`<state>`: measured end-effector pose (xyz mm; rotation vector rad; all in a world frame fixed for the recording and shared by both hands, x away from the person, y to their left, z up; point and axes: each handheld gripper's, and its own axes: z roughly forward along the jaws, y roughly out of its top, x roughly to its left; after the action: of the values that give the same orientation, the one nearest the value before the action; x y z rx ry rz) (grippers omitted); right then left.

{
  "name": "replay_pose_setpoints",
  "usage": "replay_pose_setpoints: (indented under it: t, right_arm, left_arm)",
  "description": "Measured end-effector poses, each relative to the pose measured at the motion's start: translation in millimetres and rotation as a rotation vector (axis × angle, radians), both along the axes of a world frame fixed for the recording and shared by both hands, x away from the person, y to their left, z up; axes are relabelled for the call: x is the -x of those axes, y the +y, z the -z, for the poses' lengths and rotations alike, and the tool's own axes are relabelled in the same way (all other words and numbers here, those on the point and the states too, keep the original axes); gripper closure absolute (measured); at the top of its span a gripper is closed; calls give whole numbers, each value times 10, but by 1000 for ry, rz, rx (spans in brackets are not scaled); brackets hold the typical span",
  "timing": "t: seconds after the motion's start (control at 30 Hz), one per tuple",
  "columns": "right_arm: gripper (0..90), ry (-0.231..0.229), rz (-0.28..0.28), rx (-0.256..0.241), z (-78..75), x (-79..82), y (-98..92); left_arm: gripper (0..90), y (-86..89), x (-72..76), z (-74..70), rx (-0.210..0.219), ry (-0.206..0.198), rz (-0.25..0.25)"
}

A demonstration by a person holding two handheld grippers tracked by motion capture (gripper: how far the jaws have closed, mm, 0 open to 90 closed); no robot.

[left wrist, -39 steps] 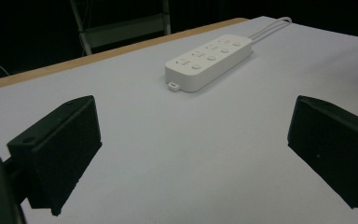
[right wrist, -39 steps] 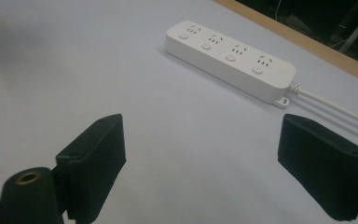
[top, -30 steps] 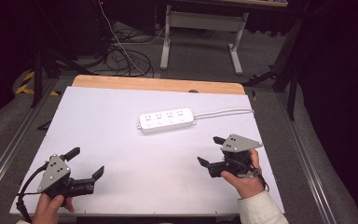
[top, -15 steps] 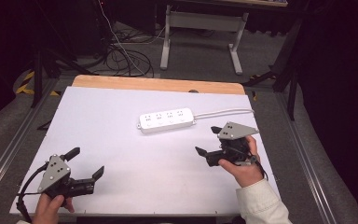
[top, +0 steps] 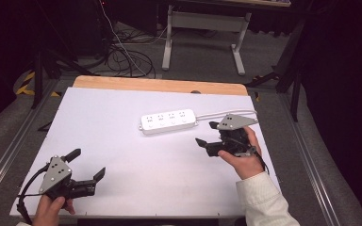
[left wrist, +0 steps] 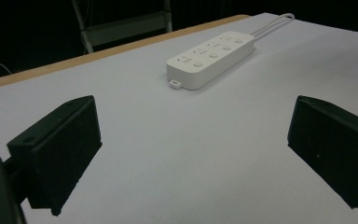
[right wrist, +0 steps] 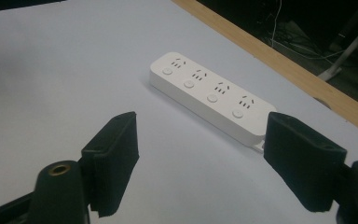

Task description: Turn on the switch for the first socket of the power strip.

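Strip [top: 168, 121] untouched mid-table near far edge; right gripper [top: 206, 133] beside it, left gripper [top: 86, 164] at near-left corner, both spread, empty.

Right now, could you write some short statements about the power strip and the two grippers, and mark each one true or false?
1. The right gripper is shut on the power strip. False: its jaws stand open and apart from the strip.
2. The power strip has four sockets, each with a button. True.
3. The left gripper is open near the table's front edge. True.
4. The strip's cable runs toward the left gripper. False: it leaves the end nearer the right gripper.
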<state>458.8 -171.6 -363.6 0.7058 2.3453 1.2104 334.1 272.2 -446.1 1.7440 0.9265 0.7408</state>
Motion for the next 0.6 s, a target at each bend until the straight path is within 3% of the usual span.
replay_pose_setpoints:
  t: [0.13, 0.23, 0.27, 0.37, 0.4, 0.53, 0.6]
  right_arm:
    - [322, 15, 36, -34, -24, -100, 27]
    - [366, 37, 33, -41, -39, -147, 43]
    - [426, 63, 22, -55, -49, -198, 55]
    - [479, 89, 16, -85, -49, -247, 61]
    - [555, 112, 30, -118, -35, -297, 62]
    - [614, 134, 63, -123, -5, -376, 70]
    - [695, 138, 99, -105, 40, -439, 97]
  left_arm:
    - [31, -6, 1, 3, -1, -4, 0]
    - [32, -5, 1, 3, -1, -4, -1]
    - [32, -5, 1, 3, -1, -4, -1]
    - [32, -5, 1, 3, -2, -5, -1]
    - [31, -5, 1, 3, -2, -5, -1]
    - [32, -3, 2, 2, -4, -5, 1]
    - [32, -2, 2, 2, -4, -4, 2]
